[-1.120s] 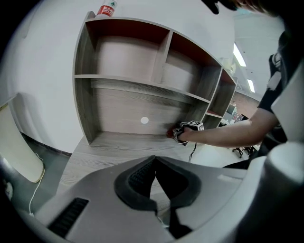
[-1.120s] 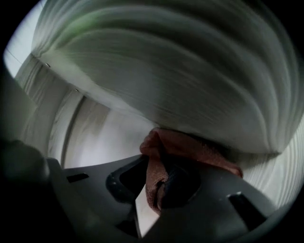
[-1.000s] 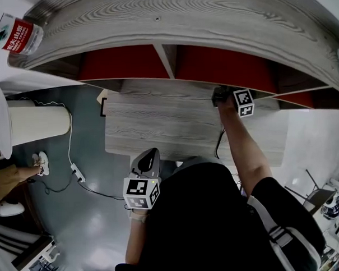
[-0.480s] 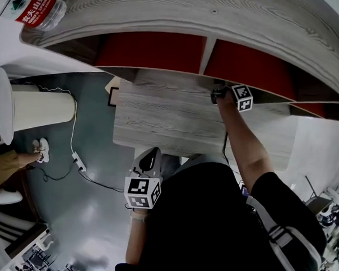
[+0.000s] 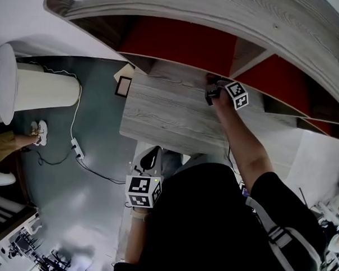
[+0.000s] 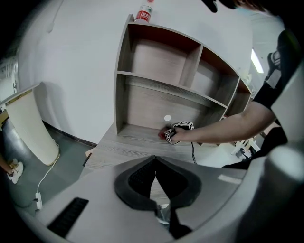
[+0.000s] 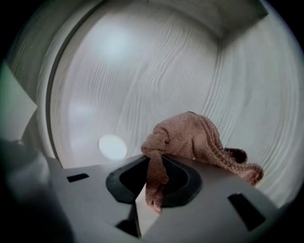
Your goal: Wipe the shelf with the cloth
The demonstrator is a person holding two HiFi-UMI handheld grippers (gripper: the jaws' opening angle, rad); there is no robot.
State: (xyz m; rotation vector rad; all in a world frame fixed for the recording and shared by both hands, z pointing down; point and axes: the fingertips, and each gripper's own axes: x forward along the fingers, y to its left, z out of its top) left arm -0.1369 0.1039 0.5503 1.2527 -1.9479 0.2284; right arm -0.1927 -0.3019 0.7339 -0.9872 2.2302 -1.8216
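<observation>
right hand-held gripper [image 7: 153, 182]: clamped on a fold of cloth [image 7: 199, 137] | cloth: bunched against shelf [image 7: 142, 80] board | handling: judged soft, light, limp; pinch a thick fold | left hand-held gripper [image 6: 154, 163]: closed, empty

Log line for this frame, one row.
phase: wipe | right gripper: shut on cloth | cloth: against bottom shelf | left gripper: shut, empty, idle

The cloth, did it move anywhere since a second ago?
Yes. The right gripper slid the cloth leftwards along the shelf, past the upright divider. It stayed shut on the cloth. The left gripper stayed low by the person's body, shut and empty.
</observation>
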